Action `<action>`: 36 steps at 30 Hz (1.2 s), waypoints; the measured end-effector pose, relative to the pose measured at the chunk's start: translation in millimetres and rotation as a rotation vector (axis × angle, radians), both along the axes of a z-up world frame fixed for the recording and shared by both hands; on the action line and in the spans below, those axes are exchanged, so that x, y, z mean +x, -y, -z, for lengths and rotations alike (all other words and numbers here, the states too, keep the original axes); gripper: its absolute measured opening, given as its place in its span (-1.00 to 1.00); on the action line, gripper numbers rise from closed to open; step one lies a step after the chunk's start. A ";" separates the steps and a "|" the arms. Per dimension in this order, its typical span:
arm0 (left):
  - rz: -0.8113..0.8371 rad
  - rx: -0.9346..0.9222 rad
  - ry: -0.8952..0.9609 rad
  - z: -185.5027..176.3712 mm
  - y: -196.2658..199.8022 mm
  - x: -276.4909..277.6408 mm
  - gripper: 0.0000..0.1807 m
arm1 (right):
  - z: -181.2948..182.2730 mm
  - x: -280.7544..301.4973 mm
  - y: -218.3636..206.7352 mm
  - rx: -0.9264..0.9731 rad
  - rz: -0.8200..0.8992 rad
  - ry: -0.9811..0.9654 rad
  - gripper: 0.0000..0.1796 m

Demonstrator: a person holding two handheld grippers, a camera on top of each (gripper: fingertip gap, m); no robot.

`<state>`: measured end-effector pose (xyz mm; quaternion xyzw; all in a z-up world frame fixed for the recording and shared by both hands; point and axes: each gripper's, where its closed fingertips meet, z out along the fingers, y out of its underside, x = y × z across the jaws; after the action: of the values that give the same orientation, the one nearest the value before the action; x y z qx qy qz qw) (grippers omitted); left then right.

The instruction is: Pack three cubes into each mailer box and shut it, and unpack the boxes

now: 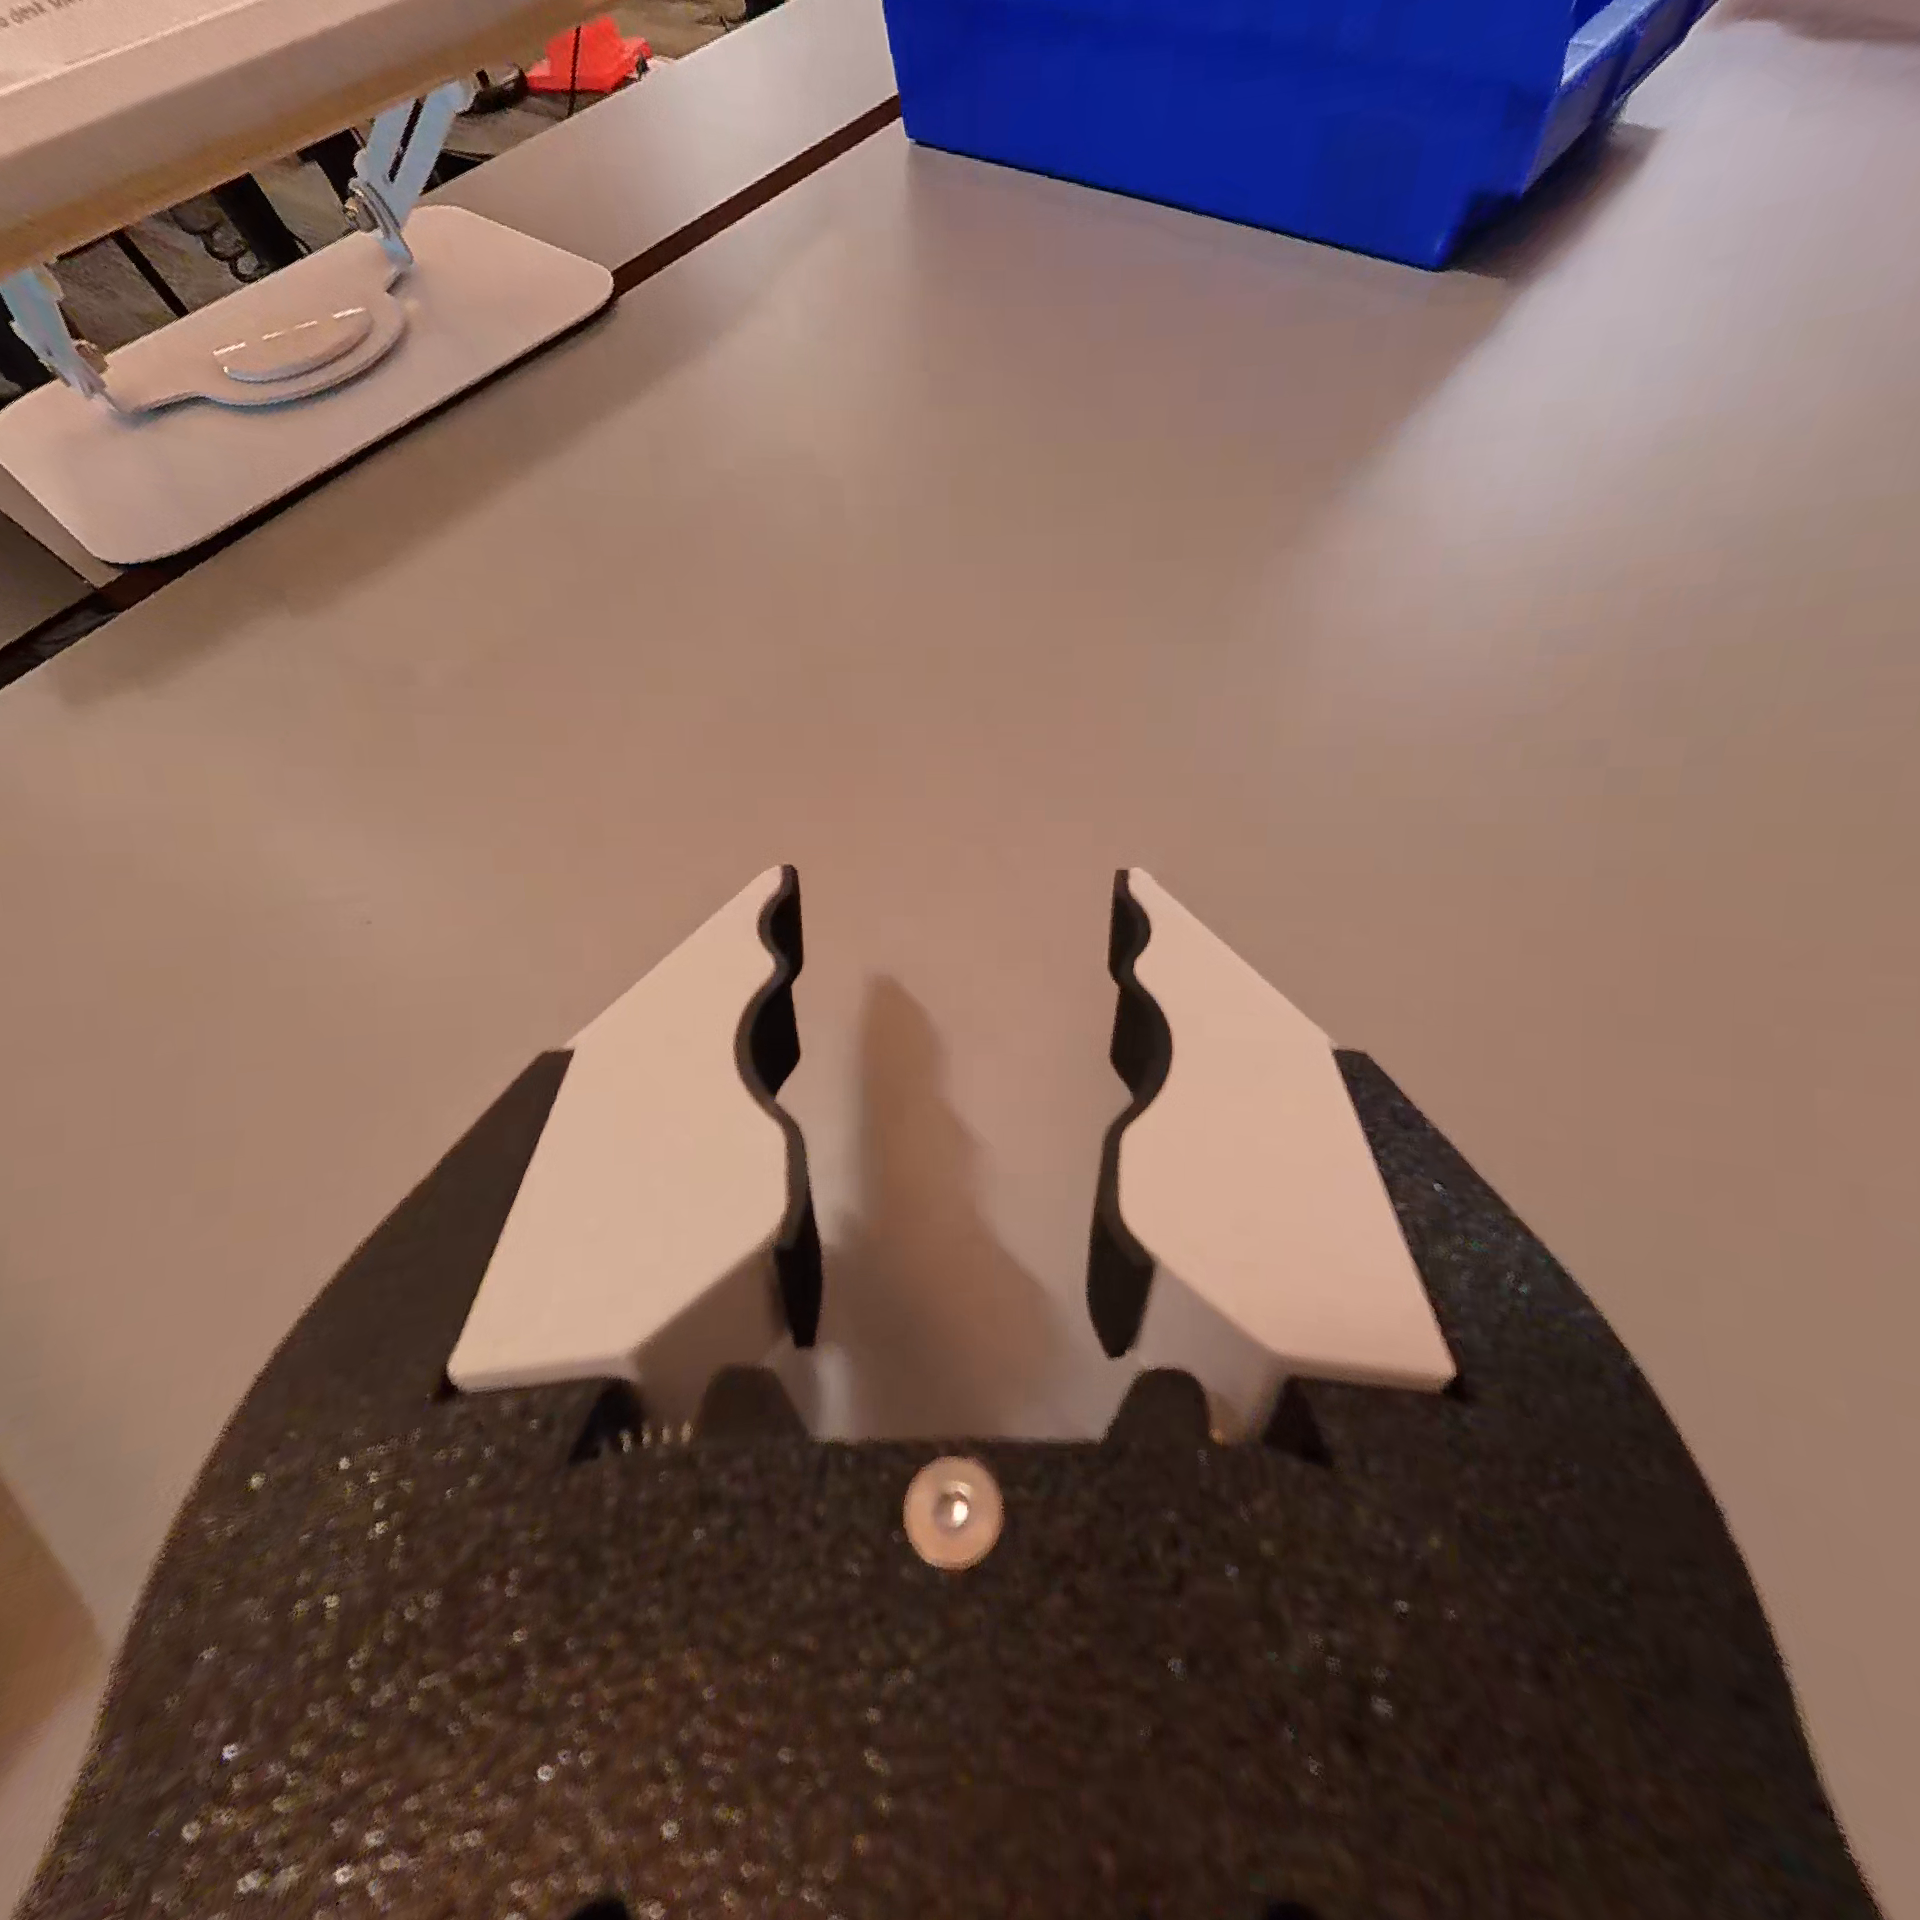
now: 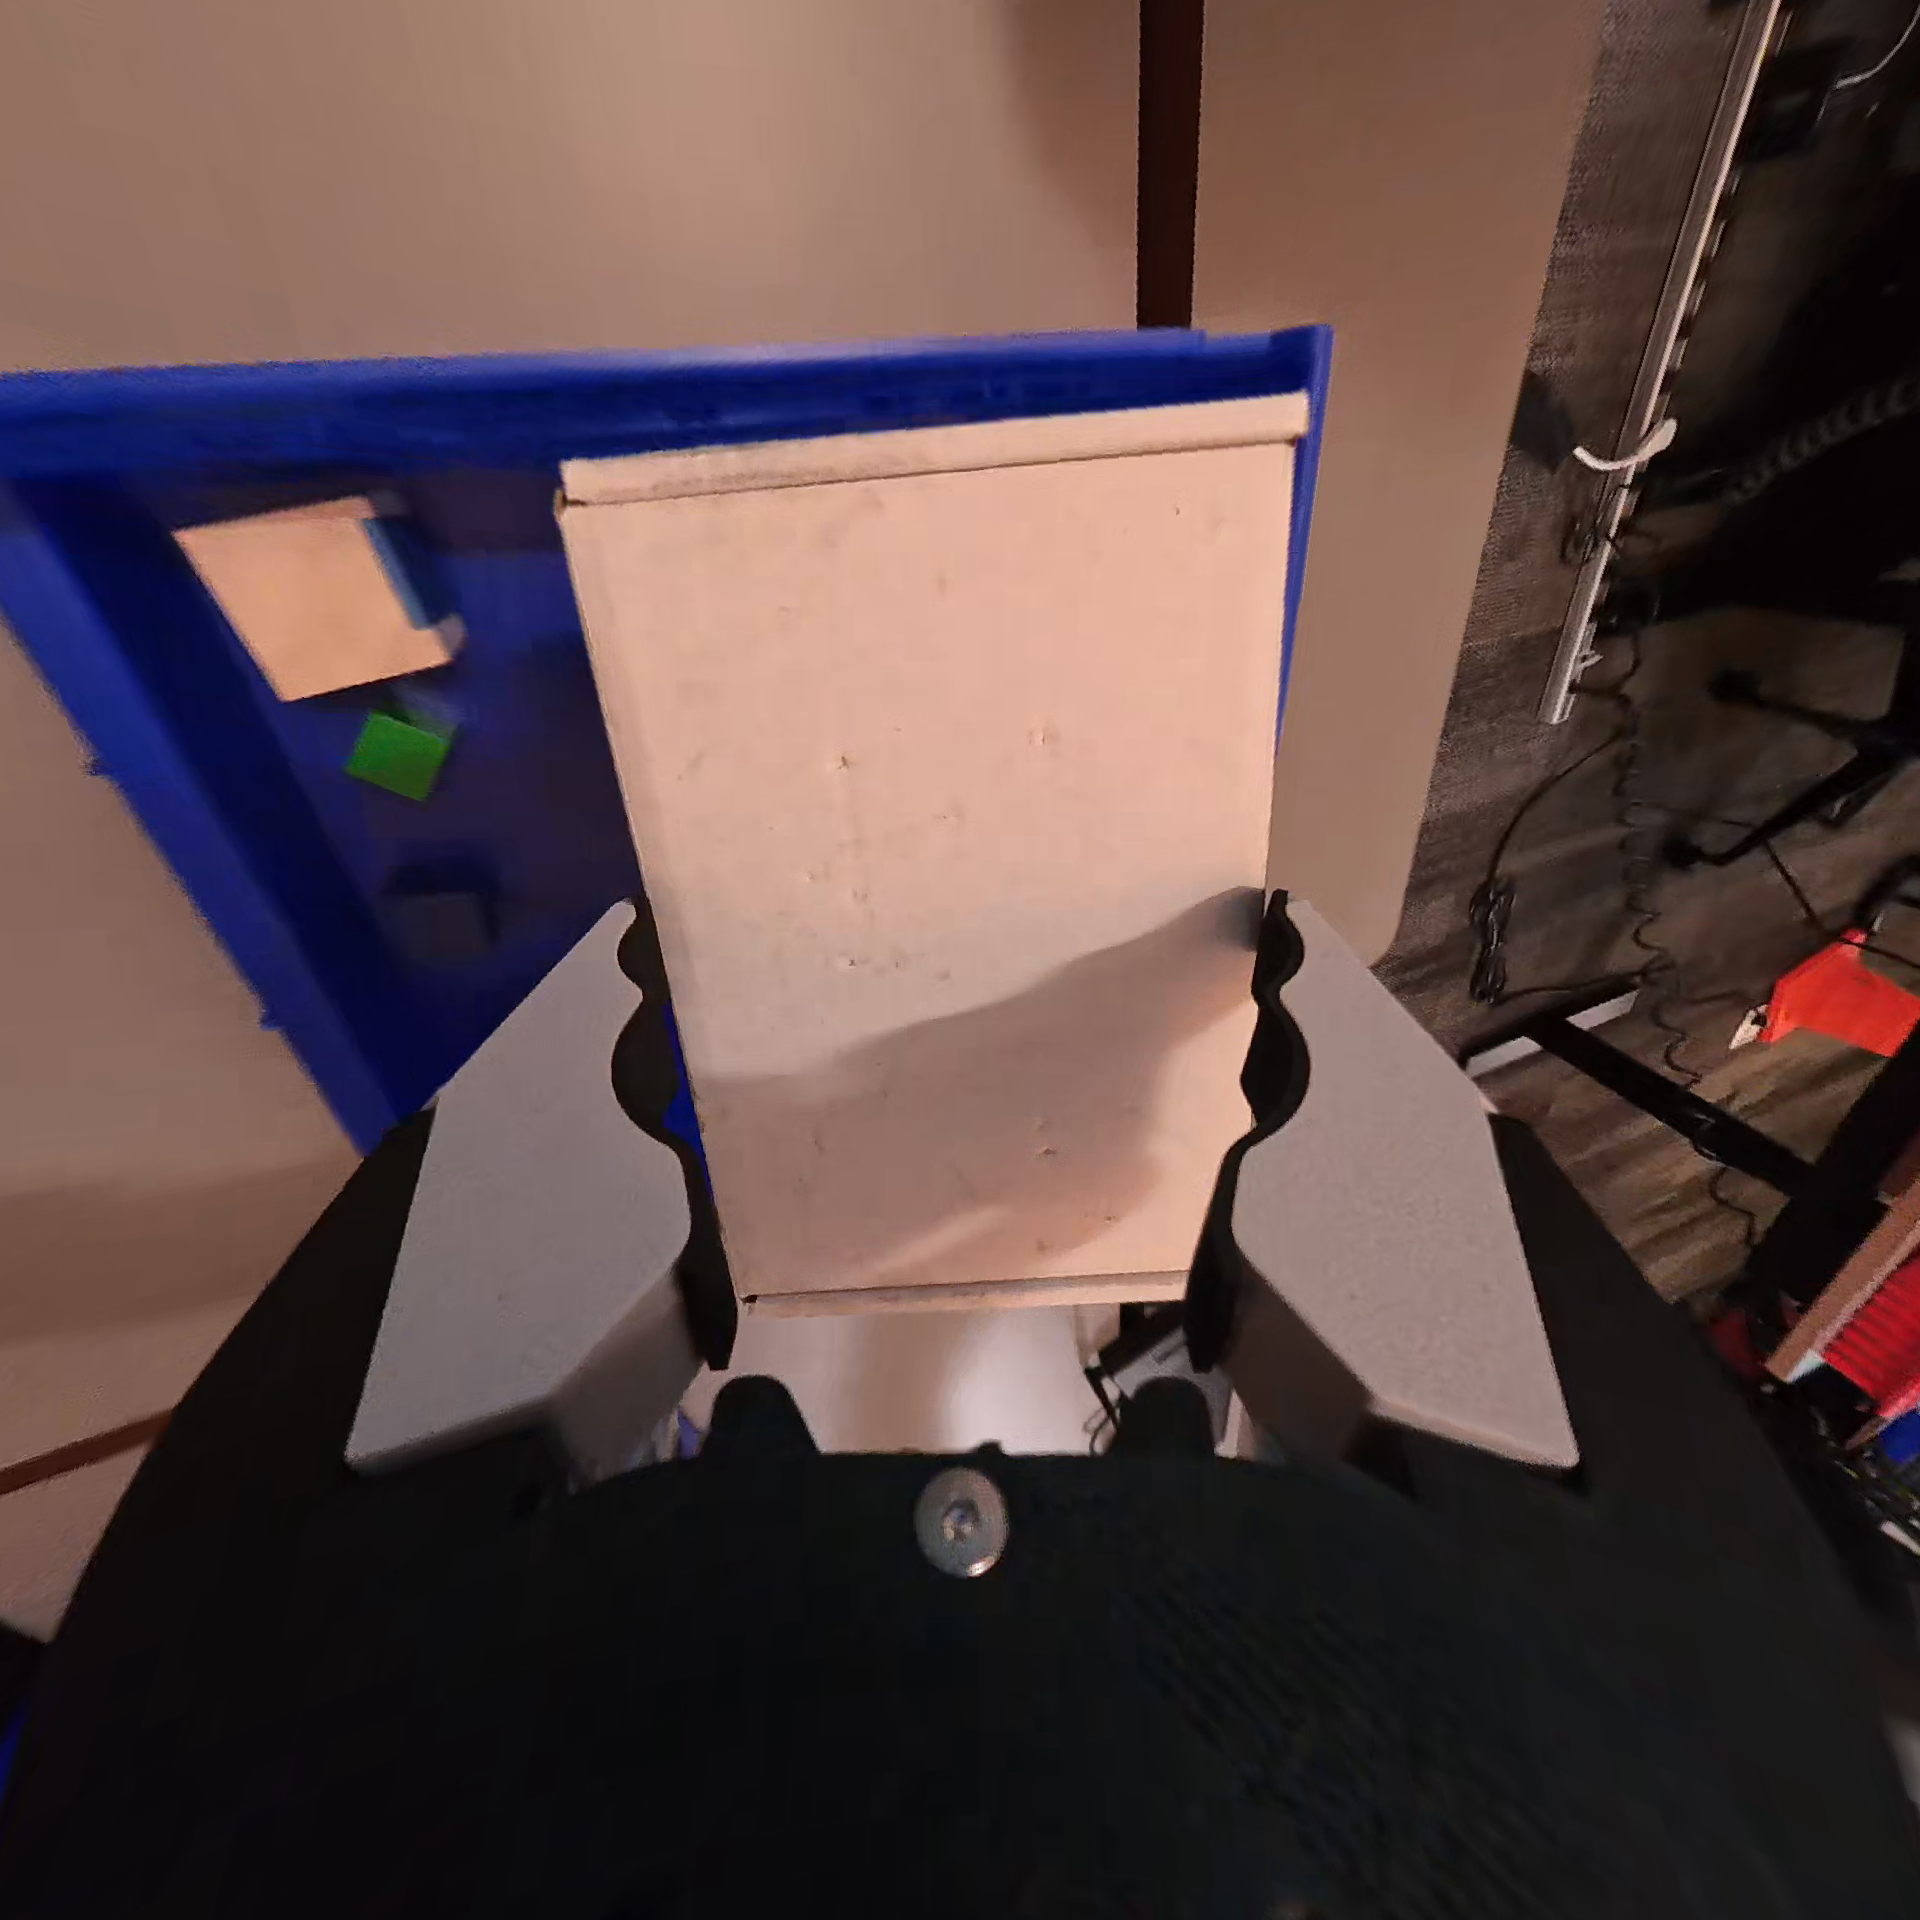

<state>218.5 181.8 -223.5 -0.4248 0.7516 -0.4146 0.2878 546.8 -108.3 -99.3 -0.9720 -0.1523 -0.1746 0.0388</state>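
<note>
Left wrist view: left gripper (image 1: 956,904) parted and empty over the table (image 1: 1039,571).
Right gripper (image 2: 951,925) clamps the shut mailer box (image 2: 925,831) above the blue bin (image 2: 260,831); gripped only at its sides, it may slip.

Right claw (image 2: 961,914) clamps closed mailer box (image 2: 935,831) above blue bin (image 2: 156,665); green cube (image 2: 400,755) inside.
</note>
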 end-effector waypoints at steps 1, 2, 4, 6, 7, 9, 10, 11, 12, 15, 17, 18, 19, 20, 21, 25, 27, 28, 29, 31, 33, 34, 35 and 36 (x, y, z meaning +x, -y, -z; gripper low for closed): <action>-0.004 0.000 -0.001 0.2 -0.4 0.2 -0.37 | 10.5 7.3 -1.2 0.012 0.001 -0.003 0.25; -0.005 0.001 0.001 0.0 -0.6 0.3 -0.38 | 21.4 13.3 -2.9 0.023 0.002 -0.012 0.25; -0.006 0.002 0.003 -0.2 -0.6 0.2 -0.39 | 45.5 20.2 -6.3 0.035 0.011 -0.061 0.25; -0.011 0.004 0.004 -0.2 -1.3 0.5 -0.40 | 67.7 29.2 -6.1 0.017 0.003 -0.077 0.25; -0.012 0.006 0.004 -0.1 -1.4 0.5 -0.40 | 77.8 32.4 -5.9 0.007 -0.003 -0.089 0.25; -0.006 0.013 0.002 0.7 -0.3 0.2 -0.41 | 93.6 41.1 -7.3 -0.004 -0.019 -0.083 0.25; -0.001 0.017 -0.002 1.5 0.4 -0.1 -0.42 | 100.2 43.2 -8.5 -0.007 -0.025 -0.091 0.25; 0.001 0.021 -0.006 2.4 0.8 0.0 -0.42 | 105.7 45.3 -8.8 -0.017 -0.031 -0.095 0.25; 0.003 0.026 -0.011 3.4 1.1 0.0 -0.42 | 110.3 48.8 -7.4 -0.037 -0.035 -0.089 0.25; 0.015 0.041 -0.023 6.2 3.2 -0.5 -0.42 | 115.5 50.5 -6.1 -0.063 -0.012 -0.131 0.26; 0.025 0.045 -0.034 7.9 4.5 -0.9 -0.41 | 115.9 50.6 -6.0 -0.082 -0.014 -0.135 0.26; 0.025 0.044 -0.040 8.7 4.5 -0.8 -0.41 | 116.1 50.7 -5.7 -0.096 -0.012 -0.129 0.26; 0.025 0.041 -0.044 9.1 4.4 -0.7 -0.41 | 116.7 50.8 -5.2 -0.109 -0.010 -0.119 0.27; 0.026 0.037 -0.046 9.0 4.4 -0.7 -0.40 | 117.4 51.2 -4.1 -0.124 -0.017 -0.104 0.28; 0.026 0.032 -0.044 8.5 4.3 -0.7 -0.40 | 118.0 51.9 -3.0 -0.137 -0.030 -0.089 0.28; 0.021 0.007 -0.029 4.5 3.0 -0.7 -0.40 | 122.4 54.4 0.6 -0.192 -0.012 -0.047 0.34; 0.015 -0.006 -0.017 2.0 2.0 -0.6 -0.39 | 123.9 55.1 2.2 -0.201 0.021 -0.030 0.36; 0.013 -0.011 -0.011 0.8 1.4 -0.6 -0.39 | 123.8 55.8 3.4 -0.201 0.033 -0.019 0.37; 0.011 -0.015 -0.006 -0.2 1.1 -0.7 -0.39 | 122.8 56.6 4.5 -0.196 0.042 -0.004 0.37; 0.010 -0.022 -0.001 -1.3 0.8 -0.7 -0.38 | 120.1 55.8 7.3 -0.193 0.056 0.016 0.34; 0.010 -0.018 0.000 -1.2 0.9 -0.6 -0.38 | 116.1 55.3 10.8 -0.198 0.047 0.045 0.31; 0.013 -0.014 -0.001 -0.8 1.5 -0.8 -0.38 | 115.5 53.0 12.0 -0.193 0.043 0.045 0.31; 0.017 -0.009 -0.002 -0.2 2.1 -1.1 -0.37 | 116.0 50.6 12.8 -0.185 0.044 0.042 0.31; 0.020 -0.005 -0.005 0.4 2.7 -1.1 -0.37 | 117.2 48.0 14.3 -0.183 0.041 0.036 0.27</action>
<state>217.4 179.1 -223.9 -0.4189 0.7555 -0.4183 0.2807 594.9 -122.6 -216.5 -0.9711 -0.1483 -0.1783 -0.0565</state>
